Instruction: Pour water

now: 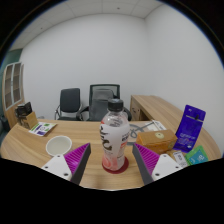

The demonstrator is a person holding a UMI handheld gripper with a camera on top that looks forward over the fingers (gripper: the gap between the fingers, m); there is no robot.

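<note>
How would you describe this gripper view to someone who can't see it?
A clear plastic bottle with a white cap and pink label stands on a wooden table, between the open gripper fingers with gaps either side. A white bowl sits to its left, a purple box to its right, and office chairs beyond.

Gripper (113, 160): 2 white fingers (60, 168) w/ purple pads (78, 156)

One clear plastic bottle (115, 140) and one white bowl (59, 145) sit on the surface (90, 175). Two dark office chairs (69, 103) stand behind. One purple box (190, 130) stands nearby.
</note>
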